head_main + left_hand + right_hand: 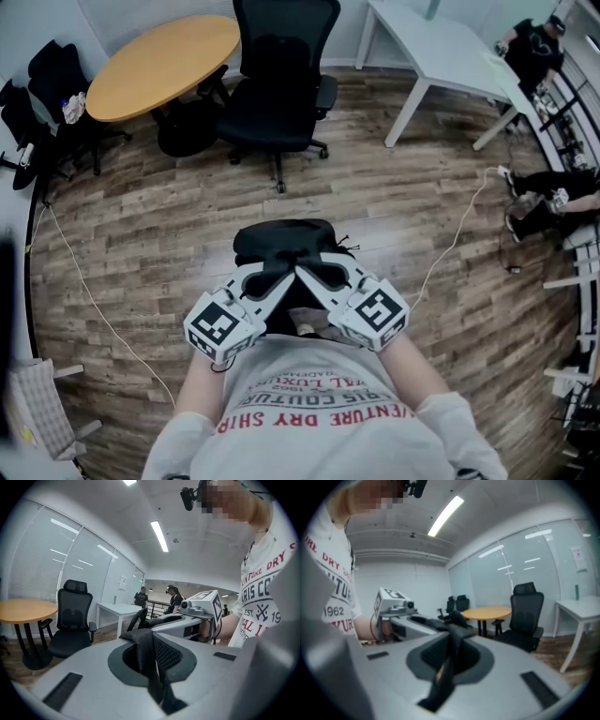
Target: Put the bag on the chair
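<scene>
I hold a black bag [281, 246] up in front of my torso, above the wooden floor. Both grippers meet over its top. My left gripper [274, 278] is shut on a black mesh strap [151, 660] of the bag. The right gripper [309, 277] is shut on another black strap [449, 665]. Each gripper view shows the other gripper close alongside: the right gripper [199, 611] and the left gripper [396, 605]. The black office chair [279, 86] stands farther ahead, beside the round table, with its seat bare; it also shows as the chair [70, 620] and the chair [528, 617].
A round wooden table [164, 58] is left of the chair and a white table [439, 45] to its right. Cables [457, 236] run across the floor on both sides. More black chairs [45, 89] stand at the far left. People [536, 49] are at the right edge.
</scene>
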Tool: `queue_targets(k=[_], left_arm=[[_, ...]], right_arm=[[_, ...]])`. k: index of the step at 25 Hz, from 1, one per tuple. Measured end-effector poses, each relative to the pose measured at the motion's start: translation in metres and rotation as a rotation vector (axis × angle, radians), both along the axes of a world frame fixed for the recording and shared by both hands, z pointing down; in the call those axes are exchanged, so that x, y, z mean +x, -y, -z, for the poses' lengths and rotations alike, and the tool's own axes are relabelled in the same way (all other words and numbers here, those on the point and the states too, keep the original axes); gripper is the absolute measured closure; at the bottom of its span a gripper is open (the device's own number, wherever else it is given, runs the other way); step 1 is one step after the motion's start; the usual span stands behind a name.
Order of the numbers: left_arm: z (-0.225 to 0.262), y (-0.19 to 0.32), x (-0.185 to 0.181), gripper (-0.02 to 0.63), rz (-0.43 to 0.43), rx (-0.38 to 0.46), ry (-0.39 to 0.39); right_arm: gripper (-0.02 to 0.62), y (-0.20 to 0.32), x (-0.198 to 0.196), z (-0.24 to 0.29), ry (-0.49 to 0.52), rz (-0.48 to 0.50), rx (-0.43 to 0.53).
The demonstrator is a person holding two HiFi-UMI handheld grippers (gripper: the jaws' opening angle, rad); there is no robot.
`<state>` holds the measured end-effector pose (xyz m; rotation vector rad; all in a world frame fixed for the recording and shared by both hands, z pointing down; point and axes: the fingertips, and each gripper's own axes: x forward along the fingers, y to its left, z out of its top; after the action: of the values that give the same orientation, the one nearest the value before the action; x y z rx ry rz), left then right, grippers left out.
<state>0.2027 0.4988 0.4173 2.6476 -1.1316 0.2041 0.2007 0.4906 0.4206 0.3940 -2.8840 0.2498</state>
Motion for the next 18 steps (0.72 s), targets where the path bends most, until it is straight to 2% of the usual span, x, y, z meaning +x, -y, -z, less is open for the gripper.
queue_targets(k=[7,18], left_arm=[[0.002,0.063,-0.039,0.558,-0.013,-0.018,-0.019],[0.004,0.164,-0.131,0.558,-0.055,-0.017,-0.004]], right_arm=[[0.551,0.063,-0.038,0.001,-0.021,-0.018,-0.03],[0.551,0.165,-0.129,0.002,-0.049,-0.042,-0.021]])
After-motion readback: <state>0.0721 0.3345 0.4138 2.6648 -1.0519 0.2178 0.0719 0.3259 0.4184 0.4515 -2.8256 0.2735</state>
